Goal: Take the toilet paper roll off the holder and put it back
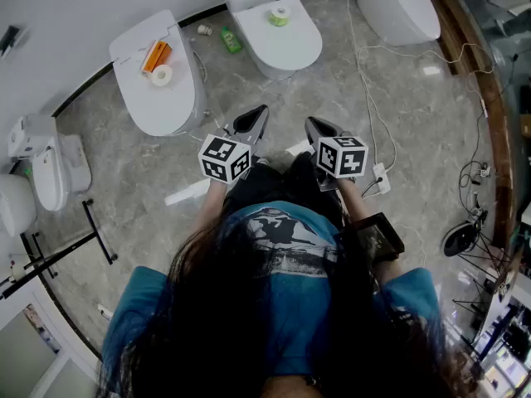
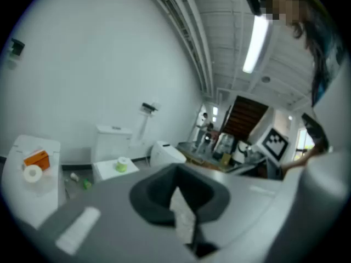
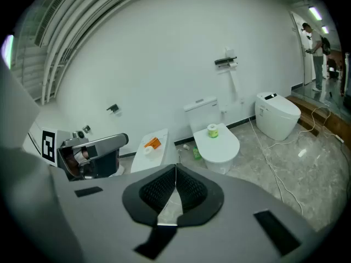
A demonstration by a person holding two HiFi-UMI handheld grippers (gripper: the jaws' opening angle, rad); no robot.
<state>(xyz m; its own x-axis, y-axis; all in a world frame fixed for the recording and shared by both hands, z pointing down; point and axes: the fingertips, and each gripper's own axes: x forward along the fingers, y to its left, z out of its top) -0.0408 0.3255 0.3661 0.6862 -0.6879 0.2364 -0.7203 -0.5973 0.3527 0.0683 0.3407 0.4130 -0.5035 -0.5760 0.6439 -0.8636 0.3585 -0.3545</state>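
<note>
Left tool (image 1: 251,123) and right tool (image 1: 320,131) pressed together, empty. White toilet paper roll (image 1: 162,75) well ahead-left of them; arriving unopened risks nudging it off white toilet lid (image 1: 166,111).

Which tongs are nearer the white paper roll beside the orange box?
Left. The left tongs sit behind and right of the white paper roll; the right tongs lie farther right.

The person holds both grippers side by side, low before the body and pointing forward. The left gripper (image 1: 251,123) has its jaws closed together, empty. The right gripper (image 1: 320,131) is likewise closed on nothing
</note>
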